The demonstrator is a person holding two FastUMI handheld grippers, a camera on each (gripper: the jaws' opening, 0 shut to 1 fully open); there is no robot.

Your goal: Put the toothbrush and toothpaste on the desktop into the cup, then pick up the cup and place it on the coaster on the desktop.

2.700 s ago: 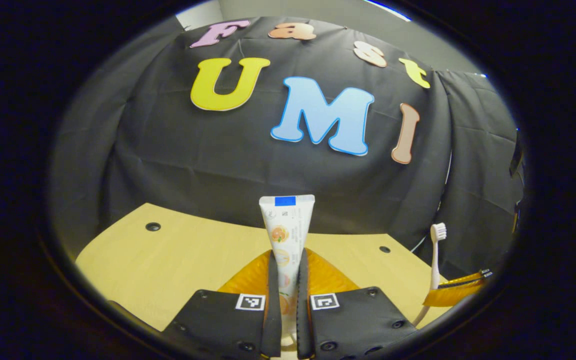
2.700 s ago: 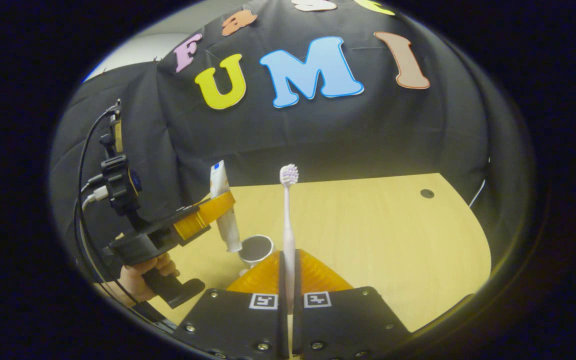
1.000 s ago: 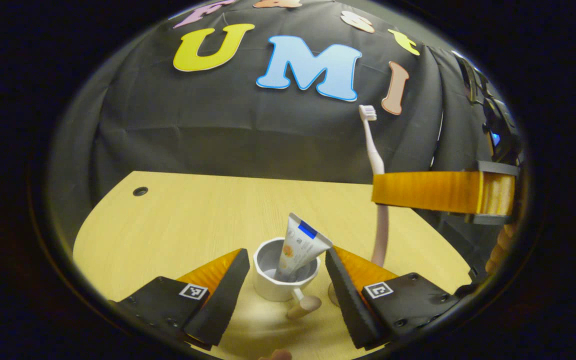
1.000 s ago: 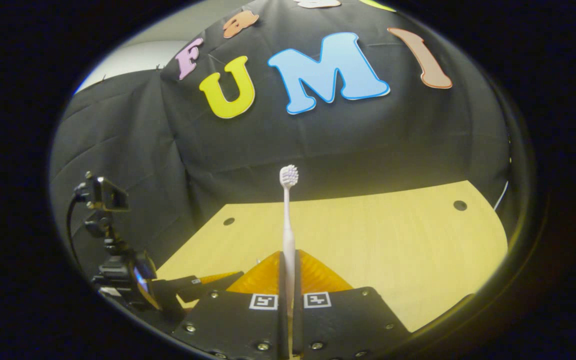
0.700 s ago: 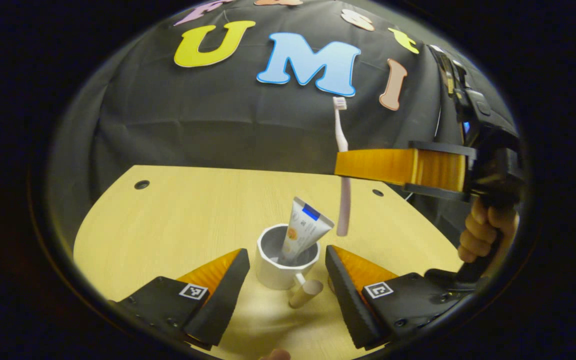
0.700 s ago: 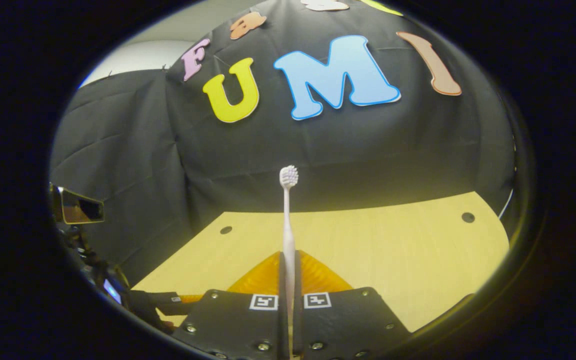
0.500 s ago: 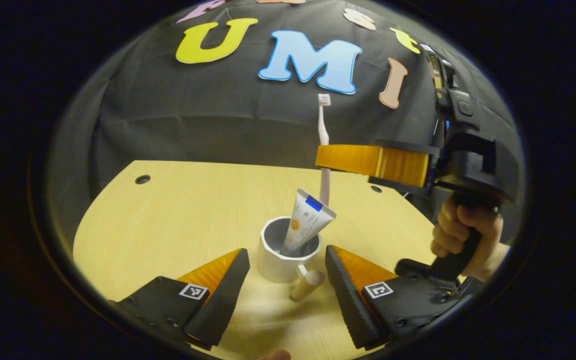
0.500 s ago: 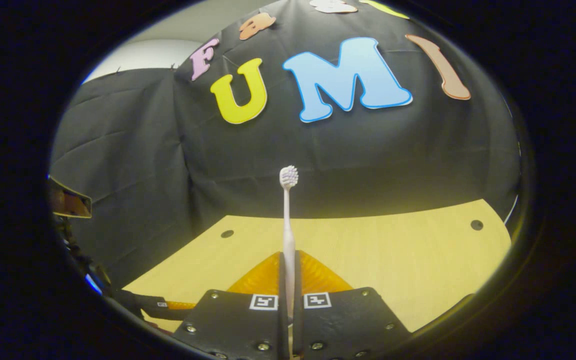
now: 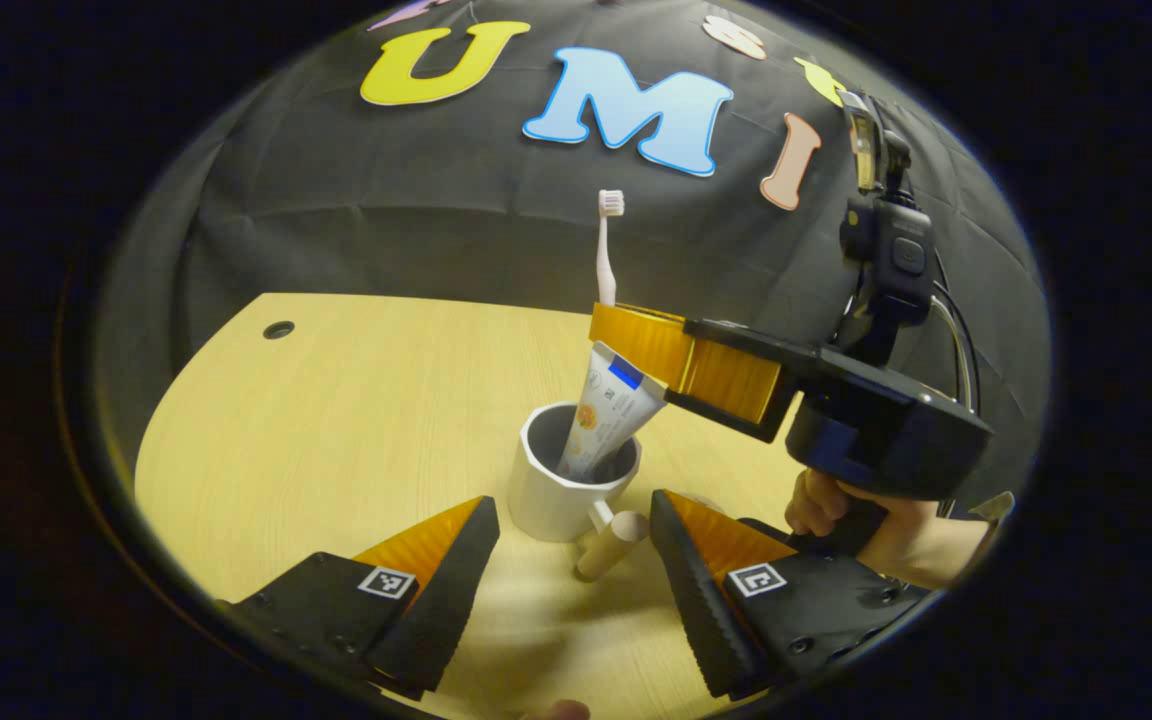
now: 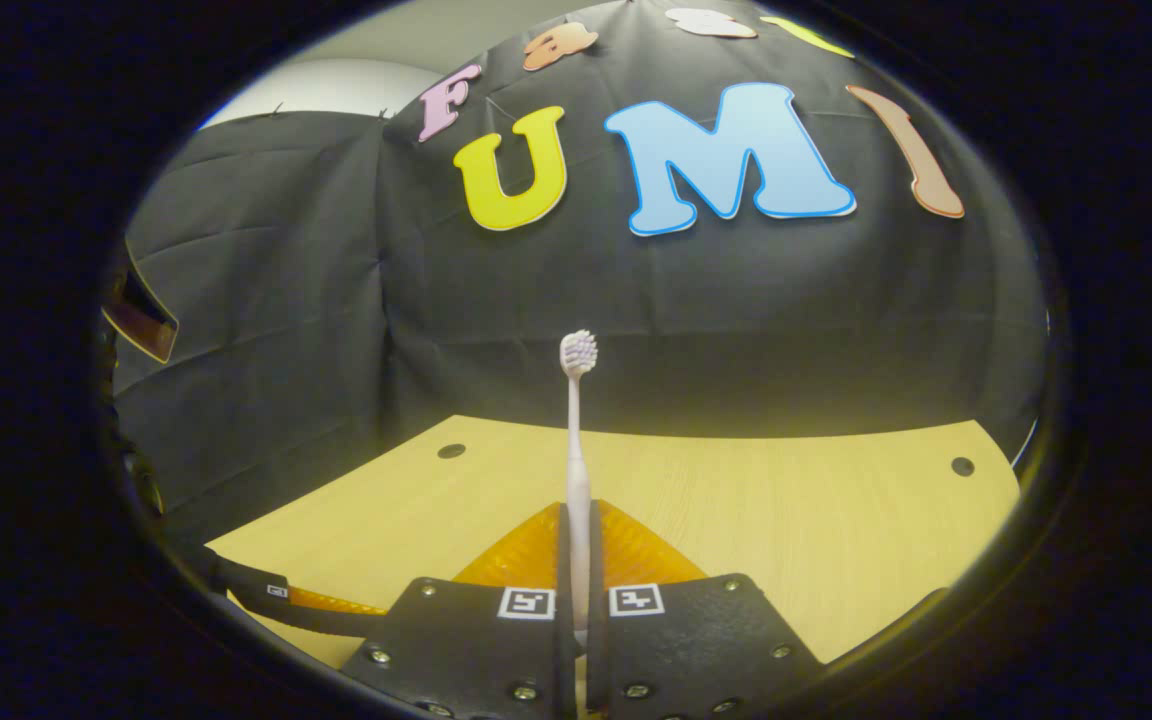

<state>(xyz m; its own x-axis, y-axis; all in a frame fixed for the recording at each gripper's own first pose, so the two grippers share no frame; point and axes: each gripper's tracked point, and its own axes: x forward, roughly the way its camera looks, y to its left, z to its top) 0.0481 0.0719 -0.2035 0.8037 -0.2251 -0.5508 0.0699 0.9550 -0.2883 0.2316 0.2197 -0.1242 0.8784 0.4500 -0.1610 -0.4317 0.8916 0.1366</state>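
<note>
One white ceramic cup (image 9: 561,490), one toothpaste tube (image 9: 604,408), one pale pink toothbrush (image 10: 576,455).
Right gripper (image 10: 576,590) clamps the toothbrush; left gripper (image 9: 574,560) gapes empty around the cup.

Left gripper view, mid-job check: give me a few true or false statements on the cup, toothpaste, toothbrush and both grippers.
1. The toothpaste stands tilted inside the cup. True.
2. The left gripper is shut on the cup. False: its fingers are spread apart, the cup beyond them.
3. The right gripper is shut on the toothbrush. True.
4. The toothbrush lies flat on the desktop. False: it is held upright, bristles up, above the cup.
5. The cup lies tipped over. False: it stands upright.
</note>
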